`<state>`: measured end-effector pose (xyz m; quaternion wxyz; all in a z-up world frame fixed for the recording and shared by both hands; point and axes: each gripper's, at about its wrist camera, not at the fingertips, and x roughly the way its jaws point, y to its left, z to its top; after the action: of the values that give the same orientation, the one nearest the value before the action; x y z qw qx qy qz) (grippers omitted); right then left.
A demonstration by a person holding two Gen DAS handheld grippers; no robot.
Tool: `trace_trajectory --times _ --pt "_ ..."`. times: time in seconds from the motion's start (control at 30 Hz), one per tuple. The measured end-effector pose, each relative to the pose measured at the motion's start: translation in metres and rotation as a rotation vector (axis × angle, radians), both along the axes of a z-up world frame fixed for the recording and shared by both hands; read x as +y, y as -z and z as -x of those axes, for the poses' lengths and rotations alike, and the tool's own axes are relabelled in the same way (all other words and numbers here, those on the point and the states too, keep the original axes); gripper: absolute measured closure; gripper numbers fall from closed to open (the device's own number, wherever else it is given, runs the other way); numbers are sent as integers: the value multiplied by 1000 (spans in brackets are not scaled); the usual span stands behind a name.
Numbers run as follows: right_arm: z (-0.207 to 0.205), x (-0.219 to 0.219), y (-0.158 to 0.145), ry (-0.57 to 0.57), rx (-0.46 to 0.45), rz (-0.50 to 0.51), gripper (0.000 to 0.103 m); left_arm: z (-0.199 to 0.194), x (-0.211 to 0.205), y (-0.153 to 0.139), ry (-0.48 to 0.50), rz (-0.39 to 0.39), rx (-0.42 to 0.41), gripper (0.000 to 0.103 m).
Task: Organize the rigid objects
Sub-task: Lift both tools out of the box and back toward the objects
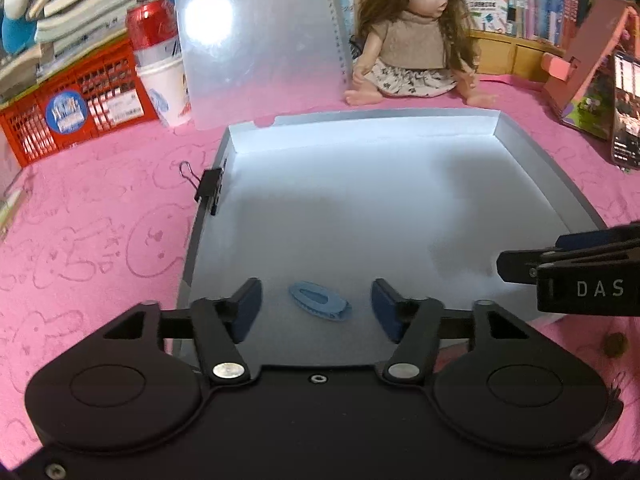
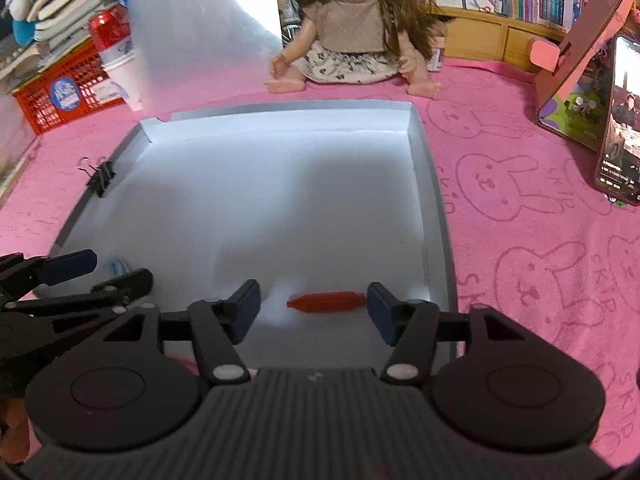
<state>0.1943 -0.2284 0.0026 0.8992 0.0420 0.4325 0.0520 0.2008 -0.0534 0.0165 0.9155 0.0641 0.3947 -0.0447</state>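
Tray (image 1: 552, 168): shallow, white floor, grey rim, lying on the pink bunny-print cloth (image 2: 520, 240) that covers the table. A black binder clip (image 1: 210, 190) grips its left rim.

Blue clip (image 1: 320, 300): oval hair clip, lying flat on the tray floor near the front left corner. It sits between the pads of the left claw (image 1: 316, 308) and touches neither pad.

Left claw: jaws spread, nothing pinched; it hangs over the tray's front left part, pointing down at the floor. In the right wrist view only its tips show, at the left edge.

Red piece (image 2: 326, 303): small, long, spindle-shaped, lying crosswise on the tray floor near the front right corner. Its right end lies at or against the right pad of the right claw (image 2: 314, 308); whether they touch is unclear. A clear gap separates it from the left pad.

Right claw: jaws spread, not pinching the red piece; it points down over the tray's front right part.

Behind the tray, along the far edge of the table:
- Doll (image 1: 412, 36), long brown hair, seated upright, beige top.
- Frosted plastic sheet (image 1: 256, 40), standing left of the doll.
- Red can (image 1: 152, 24) set in a white cup (image 1: 166, 88).
- Red crate (image 1: 76, 108), far left corner, books stacked above it.
- Phone (image 2: 620, 128), screen lit, propped by a pink stand (image 2: 576, 56) at the right edge.
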Motion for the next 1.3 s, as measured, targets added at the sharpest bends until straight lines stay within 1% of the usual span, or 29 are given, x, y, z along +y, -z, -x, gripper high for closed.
trace_trajectory --times 0.03,0.07,0.1,0.2,0.37,0.43,0.63,0.77,1.07,1.3 --pt "3 1 -2 -5 -14 4 23 3 -1 -2 7 -9 -14 30" --pt "5 1 -3 -10 -27 10 22 6 -1 -3 13 -15 -27 26" --pt "7 2 -5 -14 -39 15 18 10 -1 -5 21 -19 -42 26" --pt "15 1 -11 -23 -78 21 16 18 -1 -11 34 -28 -66 24" --pt "31 -6 -21 -17 -146 7 12 35 5 -22 45 3 -106 19" --pt "38 -7 -24 -19 -174 4 8 43 8 -26 51 15 -125 17" --pt "67 -7 -32 -36 -275 16 1 70 15 -32 68 43 -168 16" --pt "85 -6 -33 -50 -324 8 0 88 20 -33 78 70 -181 16" --pt "117 1 -24 -86 -383 12 0 120 33 -33 83 141 -198 16" --pt "130 6 -19 -98 -413 23 0 132 38 -29 73 159 -207 16"
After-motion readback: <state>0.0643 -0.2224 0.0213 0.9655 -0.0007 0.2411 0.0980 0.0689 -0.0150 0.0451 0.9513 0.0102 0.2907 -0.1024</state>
